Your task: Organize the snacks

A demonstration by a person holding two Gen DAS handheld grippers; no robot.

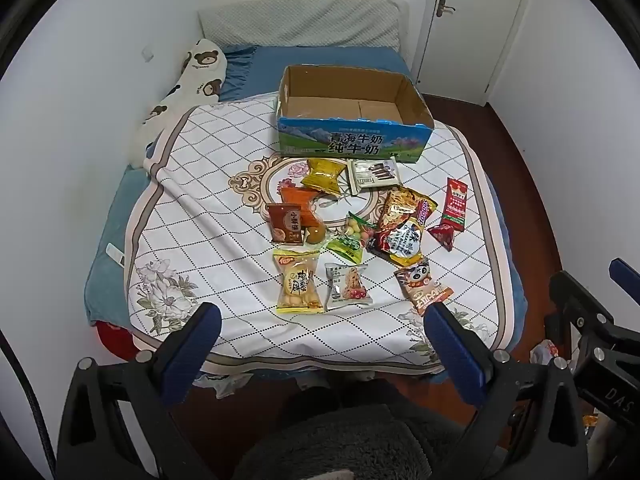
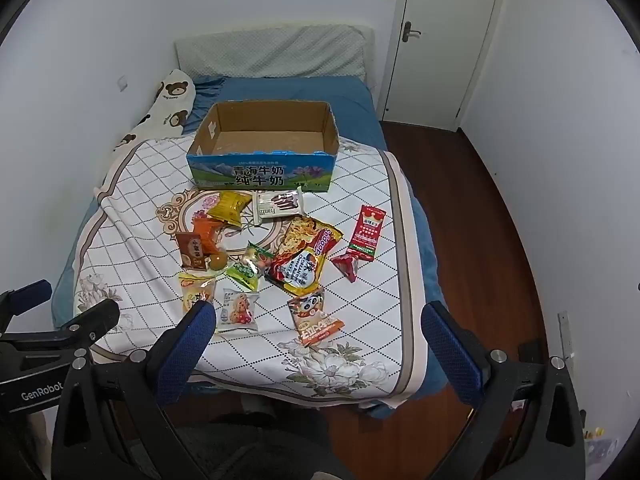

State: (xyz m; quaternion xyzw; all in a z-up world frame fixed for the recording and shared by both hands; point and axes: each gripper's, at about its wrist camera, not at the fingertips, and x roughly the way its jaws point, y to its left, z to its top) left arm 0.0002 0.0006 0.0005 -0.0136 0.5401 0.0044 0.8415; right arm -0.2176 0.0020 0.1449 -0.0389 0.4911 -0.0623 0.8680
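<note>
Several snack packets lie spread on a white quilted bedspread (image 1: 208, 216) (image 2: 372, 240). Among them are a large noodle bag (image 1: 402, 226) (image 2: 306, 258), a red stick pack (image 1: 452, 210) (image 2: 366, 232), a yellow biscuit pack (image 1: 298, 288) and a panda packet (image 1: 422, 286) (image 2: 316, 318). Behind them stands an open, empty cardboard milk box (image 1: 352, 144) (image 2: 260, 172). My left gripper (image 1: 322, 320) hangs open above the bed's near edge, nothing between its blue pads. My right gripper (image 2: 320, 320) is likewise open and empty, just short of the nearest packets.
The bed fills the room's left side, with a bear-print pillow (image 1: 192, 76) (image 2: 168, 100) by the wall. Dark wood floor (image 2: 480, 220) runs along the right toward a white door (image 2: 444, 40). Each gripper shows at the edge of the other's view.
</note>
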